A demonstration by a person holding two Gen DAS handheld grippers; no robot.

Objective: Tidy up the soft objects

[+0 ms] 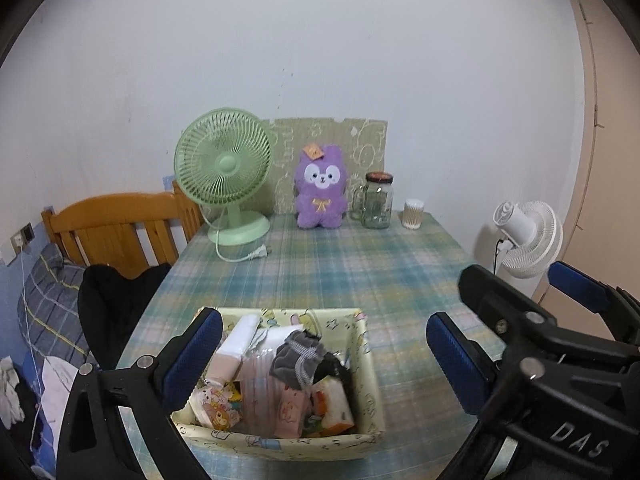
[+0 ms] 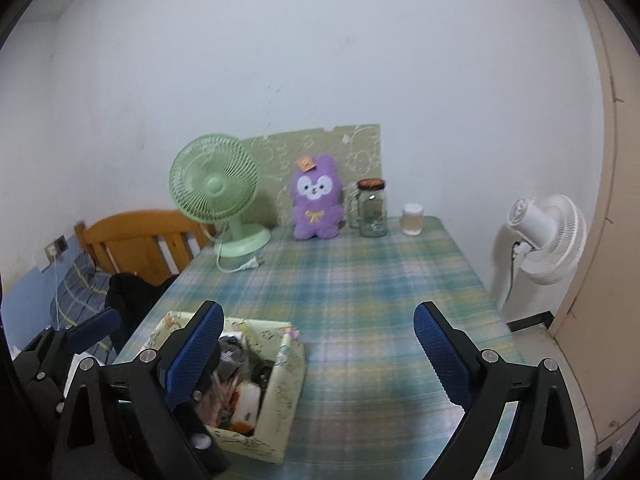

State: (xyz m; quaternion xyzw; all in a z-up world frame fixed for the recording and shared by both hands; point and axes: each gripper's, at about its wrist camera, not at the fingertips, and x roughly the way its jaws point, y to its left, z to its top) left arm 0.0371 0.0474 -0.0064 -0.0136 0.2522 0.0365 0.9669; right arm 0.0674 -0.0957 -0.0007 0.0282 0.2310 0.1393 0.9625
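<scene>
A pale yellow fabric box (image 1: 366,344) sits near the front of the plaid table, filled with soft items: a grey cloth (image 1: 298,358), tissue packs (image 1: 218,400) and small pouches. It also shows in the right wrist view (image 2: 286,376). A purple plush toy (image 1: 321,192) sits upright at the table's far edge, also in the right wrist view (image 2: 316,198). My left gripper (image 1: 324,356) is open above the box, empty. My right gripper (image 2: 318,352) is open and empty, to the right of the box; it shows in the left wrist view (image 1: 520,304).
A green desk fan (image 1: 224,168) with a loose cord, a glass jar (image 1: 378,200) and a cotton swab tub (image 1: 413,214) stand along the far edge. A white floor fan (image 1: 528,236) stands right of the table. A wooden bed frame (image 1: 120,228) with dark clothing lies to the left.
</scene>
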